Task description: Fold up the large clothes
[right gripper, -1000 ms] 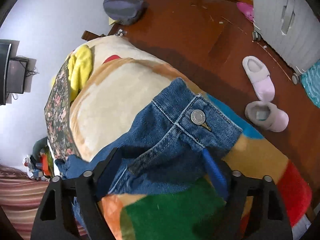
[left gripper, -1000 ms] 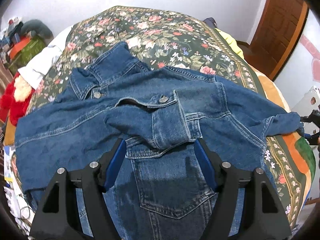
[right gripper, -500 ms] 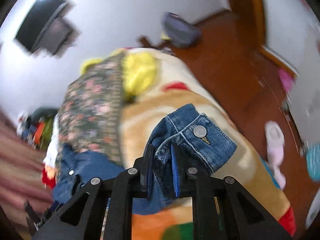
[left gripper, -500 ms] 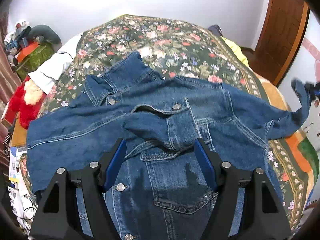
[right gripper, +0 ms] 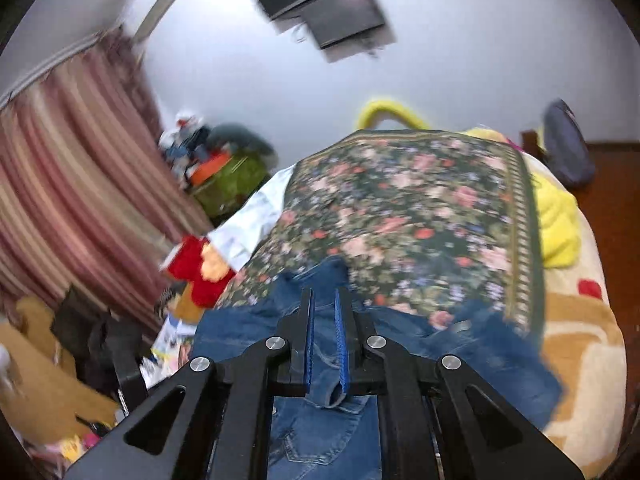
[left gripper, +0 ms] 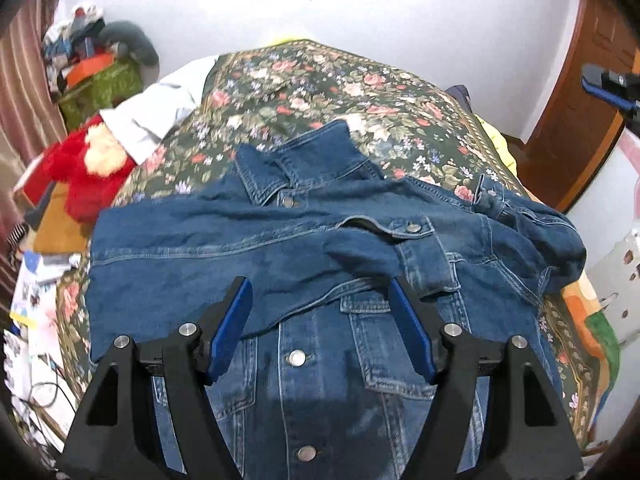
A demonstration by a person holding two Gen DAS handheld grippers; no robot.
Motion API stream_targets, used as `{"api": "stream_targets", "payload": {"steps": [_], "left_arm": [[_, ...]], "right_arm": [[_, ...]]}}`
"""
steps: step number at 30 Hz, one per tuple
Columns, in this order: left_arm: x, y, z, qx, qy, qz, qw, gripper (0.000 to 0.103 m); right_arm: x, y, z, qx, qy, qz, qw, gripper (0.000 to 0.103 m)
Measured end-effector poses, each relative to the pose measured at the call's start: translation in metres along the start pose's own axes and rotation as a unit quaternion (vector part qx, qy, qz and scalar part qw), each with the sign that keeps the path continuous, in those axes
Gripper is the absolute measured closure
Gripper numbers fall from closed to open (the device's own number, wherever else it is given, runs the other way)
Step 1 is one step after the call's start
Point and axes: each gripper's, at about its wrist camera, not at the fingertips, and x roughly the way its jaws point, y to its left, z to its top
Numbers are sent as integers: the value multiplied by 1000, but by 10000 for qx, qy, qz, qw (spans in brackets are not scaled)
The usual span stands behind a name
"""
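Folding a denim jacket (left gripper: 320, 264) here. It's spread front-up on the floral bedspread (left gripper: 320, 92), collar at the far end, hem near me. One sleeve is already laid across the chest, its buttoned cuff (left gripper: 420, 256) resting right of center. The other sleeve (left gripper: 532, 224) is bunched in a heap at the jacket's right shoulder, just by the bed's edge.

My left gripper (left gripper: 320, 320) hovers over the chest with its blue pads wide apart, holding nothing. My right gripper (right gripper: 324, 328) is raised above the jacket with the pads nearly together. There's a narrow slot between them, and in the blurry right wrist view I honestly can't tell whether any denim is caught in there.

What worries me:
- That right sleeve is crumpled, not laid flat. If I fold the body over it, I'd guess I end up with a lumpy bundle.
- The heap sits close to the right edge, so a sloppy tug could drag it off the side.
- Denim is stiff and heavy, so a one-corner pinch probably pulls the crossed sleeve out of place.
- The right view is smeared with motion, so aiming for a grab off it is risky.

No brand tags or readable writing anywhere. The metal buttons are too small to make out.
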Motion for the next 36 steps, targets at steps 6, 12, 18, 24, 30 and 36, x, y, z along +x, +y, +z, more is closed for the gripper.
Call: {"api": "stream_targets", "payload": {"steps": [6,12,18,24,30,36], "left_arm": [[5,-12,4,145,169,-247,9994,33],[30,-76,29,400,317,-864,9949,27],[84,-134,62,241,975,-1663,9810,27],[156,-173,83,-313,1724,-2207,9595,27],[209,-186,88,-883,2155,-2133,9488,27],[195,-203,95,-590,1887,-1631,9666,30]], "right_arm": [[10,-16,-32,-95,367,-861,9956,95],[-6,-99,-73,322,843,-1714,9811,95],[-33,-162,-114,714,1133,-2165,9670,95],[-47,-188,-144,752,1279,-2379,9599,95],[-52,-194,-158,777,1274,-2259,9626,95],[-50,-197,-162,903,1284,-2193,9630,95]]}}
